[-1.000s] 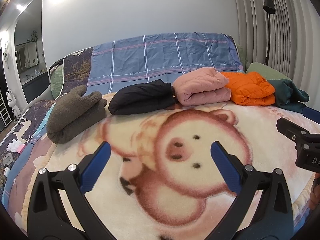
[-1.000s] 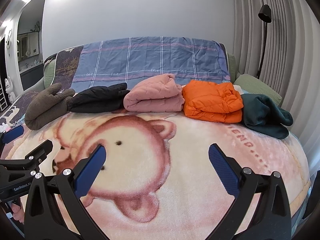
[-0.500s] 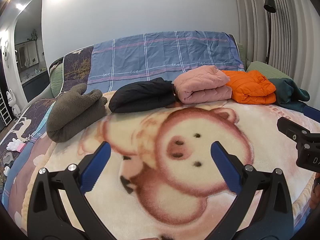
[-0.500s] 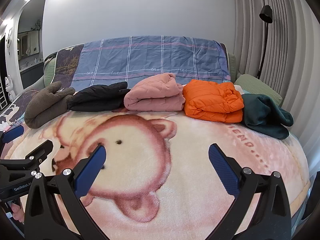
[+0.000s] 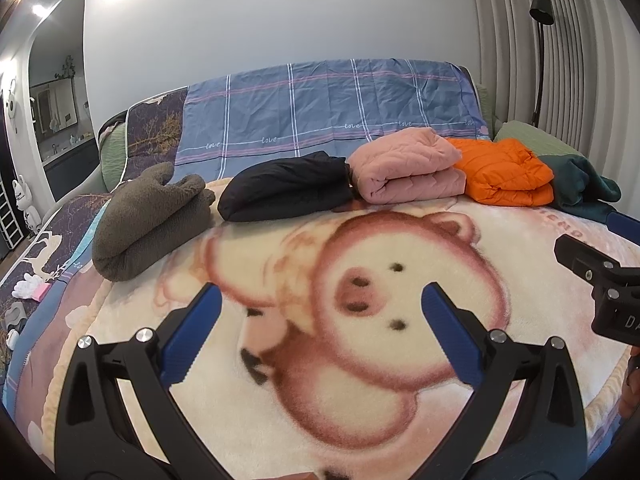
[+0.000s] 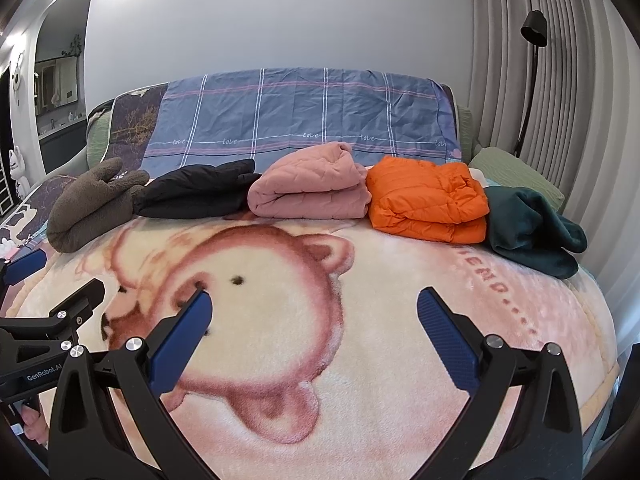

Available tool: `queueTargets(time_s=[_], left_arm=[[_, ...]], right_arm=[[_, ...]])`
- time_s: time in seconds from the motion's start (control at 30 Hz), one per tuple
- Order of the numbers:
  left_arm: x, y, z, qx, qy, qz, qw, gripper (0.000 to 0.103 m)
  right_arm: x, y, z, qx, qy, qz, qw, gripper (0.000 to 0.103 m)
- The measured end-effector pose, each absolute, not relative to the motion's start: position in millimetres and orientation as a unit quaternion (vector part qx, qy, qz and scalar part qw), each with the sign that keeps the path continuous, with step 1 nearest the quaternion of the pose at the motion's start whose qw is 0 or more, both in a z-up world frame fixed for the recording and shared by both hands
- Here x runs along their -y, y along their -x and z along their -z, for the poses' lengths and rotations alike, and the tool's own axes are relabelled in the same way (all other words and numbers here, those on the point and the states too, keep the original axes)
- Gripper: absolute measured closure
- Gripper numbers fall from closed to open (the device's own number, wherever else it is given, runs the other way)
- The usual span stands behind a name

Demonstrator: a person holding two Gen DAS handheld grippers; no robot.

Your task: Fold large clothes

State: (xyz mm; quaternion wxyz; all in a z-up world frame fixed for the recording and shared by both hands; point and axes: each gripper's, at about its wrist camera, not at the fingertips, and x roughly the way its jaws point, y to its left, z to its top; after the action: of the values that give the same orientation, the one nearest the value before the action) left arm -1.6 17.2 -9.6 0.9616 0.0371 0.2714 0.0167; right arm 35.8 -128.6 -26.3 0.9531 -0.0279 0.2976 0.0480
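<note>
Already folded and lined up along the far edge of the bed: grey fleece at far left, then black jacket, pink quilted jacket, orange puffer, with the dark green garment at far right looking looser, perhaps only roughly folded. Probably parked there to leave the near stretch of pig-print blanket bare as folding space. Left gripper spread wide, gripping nothing, hovering above the blanket; right gripper likewise wide apart and empty, just beside it. No container anywhere, only the bed carrying the row. Seemingly at or near the finish, unless the green piece needs another fold.
</note>
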Motion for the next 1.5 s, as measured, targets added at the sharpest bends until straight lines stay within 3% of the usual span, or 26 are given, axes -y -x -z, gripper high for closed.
queueTargets(time_s=[1.5], left_arm=[[-21.7, -4.9, 13.6, -0.272, -0.042, -0.02, 0.961, 0.002]], right_arm=[[125.5, -43.1, 34.4, -0.308, 0.034, -0.048, 0.949, 0.001]])
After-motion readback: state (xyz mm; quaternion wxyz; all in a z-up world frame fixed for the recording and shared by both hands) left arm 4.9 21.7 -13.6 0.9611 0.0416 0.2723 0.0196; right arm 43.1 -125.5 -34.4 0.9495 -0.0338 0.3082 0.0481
